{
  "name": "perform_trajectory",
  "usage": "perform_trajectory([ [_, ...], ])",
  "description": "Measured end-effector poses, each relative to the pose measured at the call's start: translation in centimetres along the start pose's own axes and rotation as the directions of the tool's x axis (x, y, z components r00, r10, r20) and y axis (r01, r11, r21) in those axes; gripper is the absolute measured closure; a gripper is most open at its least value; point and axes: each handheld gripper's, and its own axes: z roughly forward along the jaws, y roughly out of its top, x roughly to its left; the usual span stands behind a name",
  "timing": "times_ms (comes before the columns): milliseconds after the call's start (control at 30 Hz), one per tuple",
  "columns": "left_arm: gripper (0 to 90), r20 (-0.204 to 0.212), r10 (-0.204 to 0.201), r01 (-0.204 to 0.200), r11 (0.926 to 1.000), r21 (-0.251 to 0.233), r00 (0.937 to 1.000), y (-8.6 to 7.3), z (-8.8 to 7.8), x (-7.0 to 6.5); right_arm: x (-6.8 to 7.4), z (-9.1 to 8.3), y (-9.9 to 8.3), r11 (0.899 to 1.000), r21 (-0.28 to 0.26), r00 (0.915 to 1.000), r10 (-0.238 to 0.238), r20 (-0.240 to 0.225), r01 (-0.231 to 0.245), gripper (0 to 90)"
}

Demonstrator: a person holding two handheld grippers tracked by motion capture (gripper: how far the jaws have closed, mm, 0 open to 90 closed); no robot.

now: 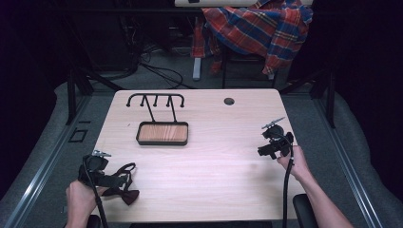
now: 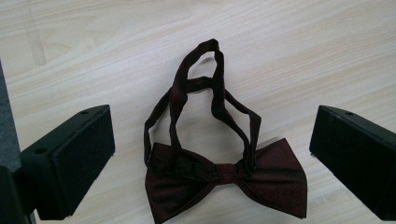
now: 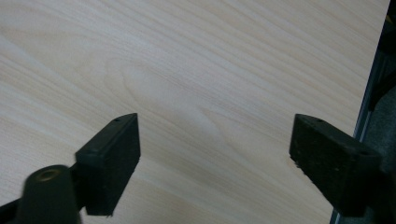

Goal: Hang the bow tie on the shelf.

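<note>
A dark maroon bow tie (image 2: 224, 179) with a looped strap (image 2: 201, 88) lies flat on the light wood table (image 1: 214, 156) near its front left corner; the high view shows the bow tie (image 1: 124, 192) there too. My left gripper (image 1: 114, 180) hovers just over it, jaws wide apart on either side of the tie, pads touching nothing. In its own view the left gripper (image 2: 212, 158) straddles the bow. My right gripper (image 1: 272, 148) sits at the table's right side, open, with bare wood between its jaws in the right gripper view (image 3: 215, 154).
A black metal hanger stand (image 1: 157, 102) with hooks rises from a wooden tray base (image 1: 162, 133) at the table's back left. A cable hole (image 1: 229, 101) lies near the far edge. A plaid shirt (image 1: 259, 23) drapes over a chair behind the table.
</note>
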Motion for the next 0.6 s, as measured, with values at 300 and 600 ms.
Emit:
perform_trajectory([
  [300,0.0,-0.006,0.01,-0.01,0.9993,0.036,0.9999,0.3,0.5,-0.56,0.2,-0.04,-0.05,1.0,-0.007,0.9998,0.0,-0.019,0.0,15.2],
  [600,0.5,0.003,0.024,-0.024,0.9991,0.036,0.9997,0.91,1.02,-0.95,0.34,0.28,-0.01,1.0,0.008,0.9991,-0.003,-0.041,0.004,15.2],
])
